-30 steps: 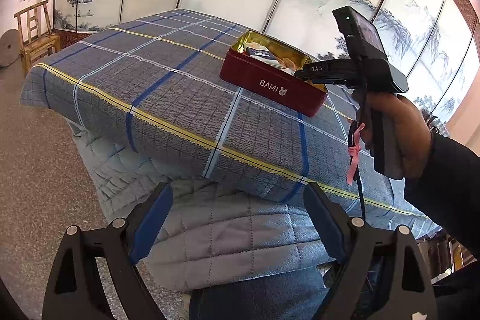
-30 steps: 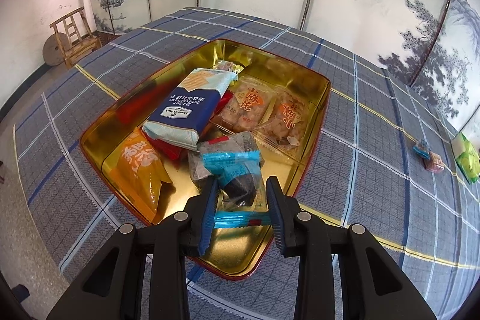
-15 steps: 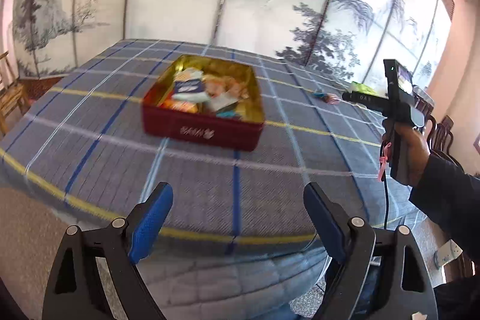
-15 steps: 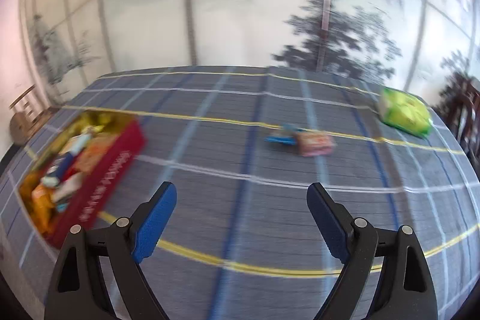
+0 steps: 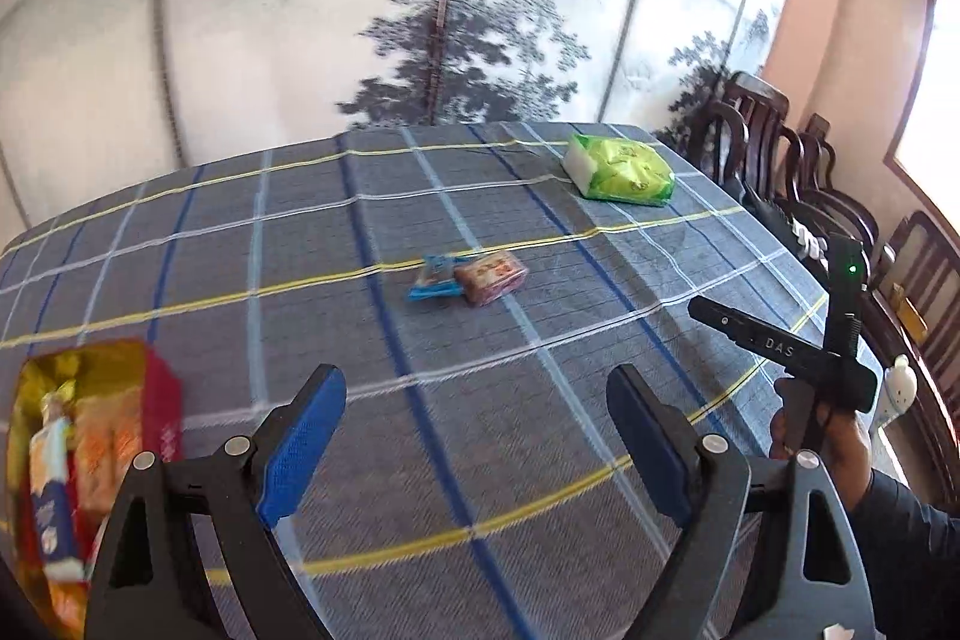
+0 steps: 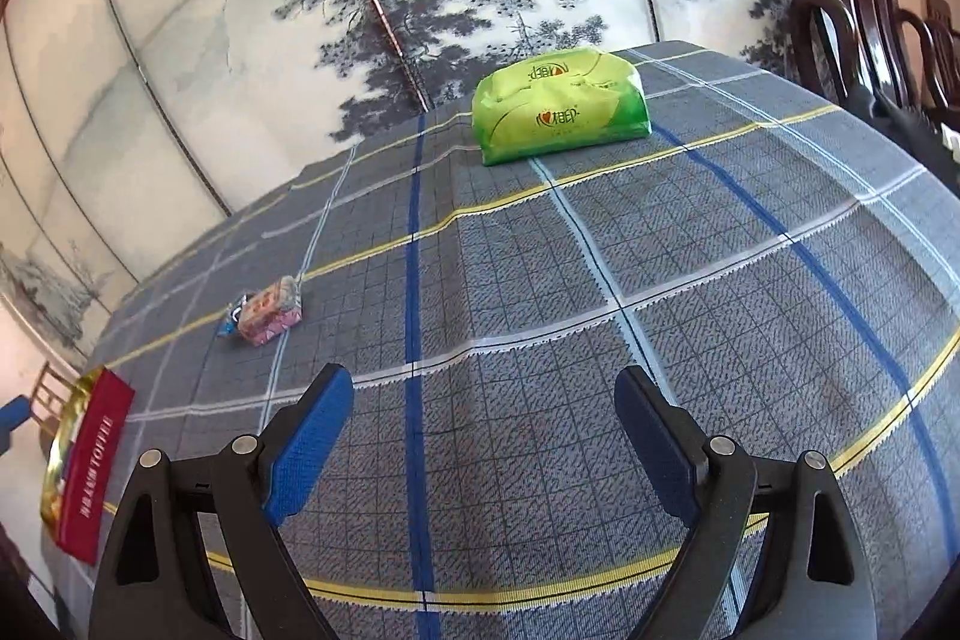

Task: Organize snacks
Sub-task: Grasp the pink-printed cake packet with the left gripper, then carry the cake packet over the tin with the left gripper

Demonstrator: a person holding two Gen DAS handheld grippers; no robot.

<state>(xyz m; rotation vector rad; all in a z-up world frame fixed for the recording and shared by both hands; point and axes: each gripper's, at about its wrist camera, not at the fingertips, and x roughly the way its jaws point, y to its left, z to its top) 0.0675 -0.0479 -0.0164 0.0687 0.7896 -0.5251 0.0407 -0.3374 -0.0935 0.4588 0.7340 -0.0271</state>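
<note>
Both views have swung right; pink snack lies beyond wide, empty jaws.

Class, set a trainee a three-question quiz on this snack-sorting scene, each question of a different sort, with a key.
1. True or false: the right gripper holds a snack between its jaws.
2. Multiple choice: the green packet lies (A) inside the red tin, (B) on the checked tablecloth, apart from the tin, (C) in the left gripper.
3. Fill in: the small pink snack lies touching a ____ wrapper.

Key: 1 false, both grippers are open and hold nothing. 2 B. 3 blue.
</note>
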